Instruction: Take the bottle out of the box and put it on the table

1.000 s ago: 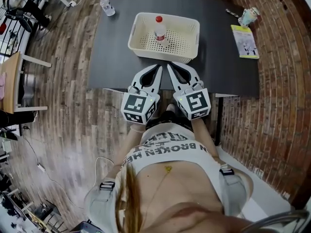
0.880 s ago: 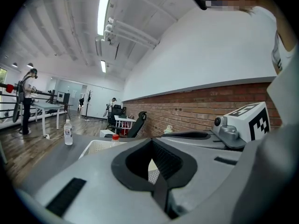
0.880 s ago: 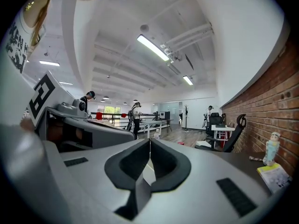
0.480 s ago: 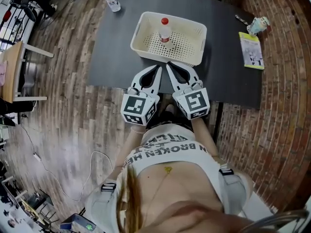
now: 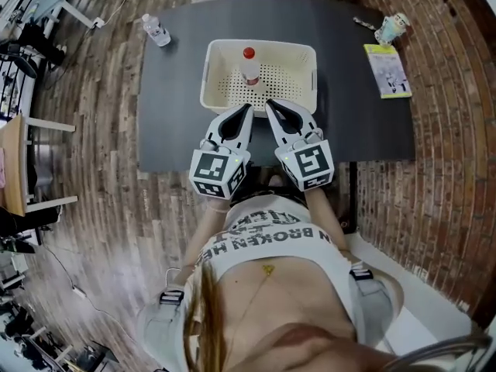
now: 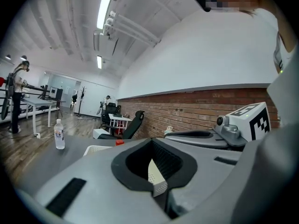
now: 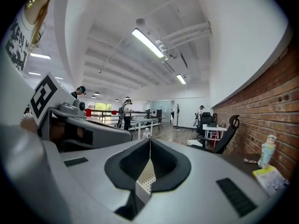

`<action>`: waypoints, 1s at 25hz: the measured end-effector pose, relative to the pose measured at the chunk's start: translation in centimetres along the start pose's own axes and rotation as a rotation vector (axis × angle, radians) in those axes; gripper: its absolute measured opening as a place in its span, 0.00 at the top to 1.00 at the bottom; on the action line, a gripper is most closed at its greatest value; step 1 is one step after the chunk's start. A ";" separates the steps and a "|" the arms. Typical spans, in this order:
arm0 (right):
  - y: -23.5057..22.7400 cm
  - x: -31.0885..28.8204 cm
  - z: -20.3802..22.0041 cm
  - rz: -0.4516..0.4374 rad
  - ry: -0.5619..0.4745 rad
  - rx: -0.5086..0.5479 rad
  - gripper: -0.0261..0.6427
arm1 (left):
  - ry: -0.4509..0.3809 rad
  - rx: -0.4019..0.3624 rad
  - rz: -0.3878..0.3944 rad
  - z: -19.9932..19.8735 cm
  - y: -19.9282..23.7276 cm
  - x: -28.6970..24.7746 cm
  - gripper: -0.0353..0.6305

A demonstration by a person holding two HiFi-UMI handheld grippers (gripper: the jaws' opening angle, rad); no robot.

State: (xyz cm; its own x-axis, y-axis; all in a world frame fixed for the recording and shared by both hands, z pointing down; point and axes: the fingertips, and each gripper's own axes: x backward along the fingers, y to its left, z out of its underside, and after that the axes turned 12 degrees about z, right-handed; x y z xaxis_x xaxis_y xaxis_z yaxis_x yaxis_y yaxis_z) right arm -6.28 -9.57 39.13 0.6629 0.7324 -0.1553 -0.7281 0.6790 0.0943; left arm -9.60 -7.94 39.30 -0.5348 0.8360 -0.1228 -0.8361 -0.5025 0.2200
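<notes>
Left gripper (image 5: 248, 108), right gripper (image 5: 270, 105) (shut) face box (image 5: 313, 74) holding seemingly upright bottle (image 5: 249, 68).

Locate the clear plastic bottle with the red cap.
In the head view, the red-capped bottle stands upright inside the cream perforated plastic basket on the dark table, slightly left of the basket's centre.

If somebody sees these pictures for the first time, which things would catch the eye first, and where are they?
First comes the cream box in the middle of the dark table, with a red-capped bottle standing upright inside it. Next come the left gripper and the right gripper, side by side, both shut and empty, pointing at the box's near side.
</notes>
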 end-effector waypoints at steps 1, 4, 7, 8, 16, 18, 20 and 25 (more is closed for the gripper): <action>-0.2 -0.5 0.0 0.016 0.001 0.000 0.95 | 0.003 -0.003 0.017 -0.1 0.4 -0.3 0.94; 0.0 -1.6 -0.1 0.056 0.008 -0.003 0.95 | 0.014 -0.010 0.059 -0.4 1.5 -0.6 0.94; 0.3 -2.7 -0.1 0.093 0.019 -0.008 0.95 | 0.026 -0.005 0.093 -0.4 2.9 -0.6 0.94; 0.4 -3.1 0.0 0.102 0.023 -0.009 0.95 | 0.030 -0.005 0.101 -0.3 3.3 -0.5 0.94; 1.9 -6.2 0.4 0.156 0.040 -0.005 0.95 | 0.041 -0.010 0.155 0.0 6.7 0.0 0.94; 2.2 -6.9 0.5 0.165 0.047 0.003 0.95 | 0.042 -0.008 0.164 0.1 7.5 0.0 0.94; 2.3 -7.4 0.6 0.179 0.055 0.011 0.95 | 0.046 -0.016 0.173 0.1 8.1 -0.1 0.94; 2.1 -8.1 1.1 0.197 0.076 0.010 0.95 | 0.062 -0.026 0.196 0.5 8.8 -0.5 0.94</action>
State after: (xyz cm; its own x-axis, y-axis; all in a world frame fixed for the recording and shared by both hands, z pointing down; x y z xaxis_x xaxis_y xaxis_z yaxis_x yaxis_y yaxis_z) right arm -12.97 -14.00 41.69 0.4925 0.8454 -0.2067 -0.8404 0.5237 0.1395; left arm -16.61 -12.69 41.78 -0.6935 0.7068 -0.1399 -0.7177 -0.6604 0.2210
